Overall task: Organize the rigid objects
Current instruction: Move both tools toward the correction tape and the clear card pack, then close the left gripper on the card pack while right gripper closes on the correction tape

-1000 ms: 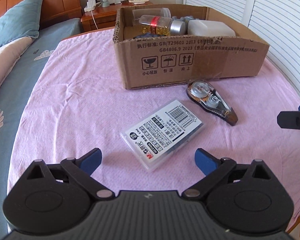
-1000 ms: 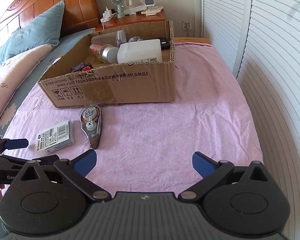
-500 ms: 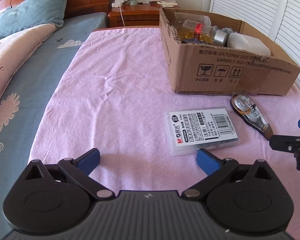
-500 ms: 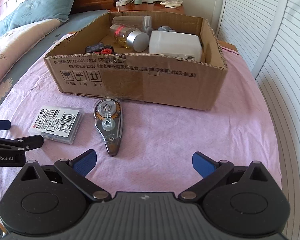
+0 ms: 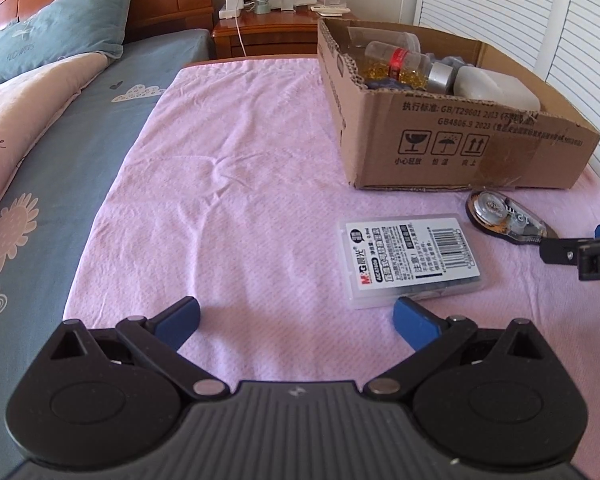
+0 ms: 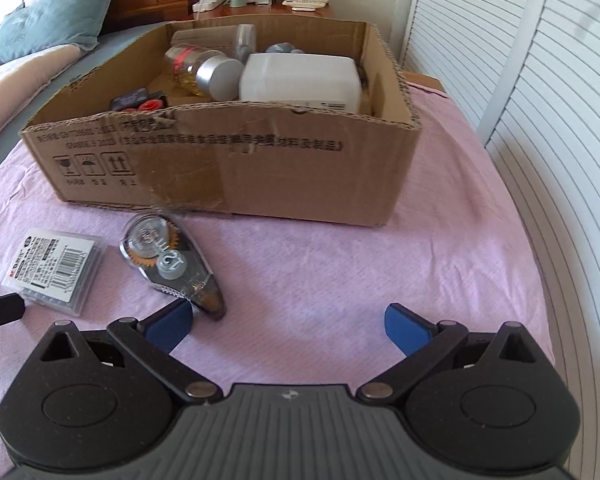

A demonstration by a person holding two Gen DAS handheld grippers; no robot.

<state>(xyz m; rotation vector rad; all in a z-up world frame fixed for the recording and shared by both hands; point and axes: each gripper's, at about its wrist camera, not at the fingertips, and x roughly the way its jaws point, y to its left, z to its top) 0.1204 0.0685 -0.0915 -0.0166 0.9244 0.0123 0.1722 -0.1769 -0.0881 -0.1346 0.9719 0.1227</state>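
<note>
A clear plastic case with a barcode label (image 5: 412, 258) lies on the pink cloth, just ahead of my left gripper's right fingertip; it also shows in the right wrist view (image 6: 54, 270). A correction tape dispenser (image 6: 174, 266) lies beside it, its tip by my right gripper's left fingertip; it also shows in the left wrist view (image 5: 504, 218). An open cardboard box (image 6: 236, 172) holds a jar, a white container and small items. My left gripper (image 5: 298, 320) is open and empty. My right gripper (image 6: 288, 324) is open and empty.
The pink cloth (image 5: 240, 200) covers a table beside a bed with pillows (image 5: 52, 36). A wooden nightstand (image 5: 268, 28) with a fan stands behind. White slatted doors (image 6: 540, 100) run along the right. The right gripper's finger (image 5: 580, 246) shows at the left view's right edge.
Both grippers have moved forward and lower toward the cloth. The left view has swung left, so the case sits to its right. The right gripper has closed in on the tape dispenser.
</note>
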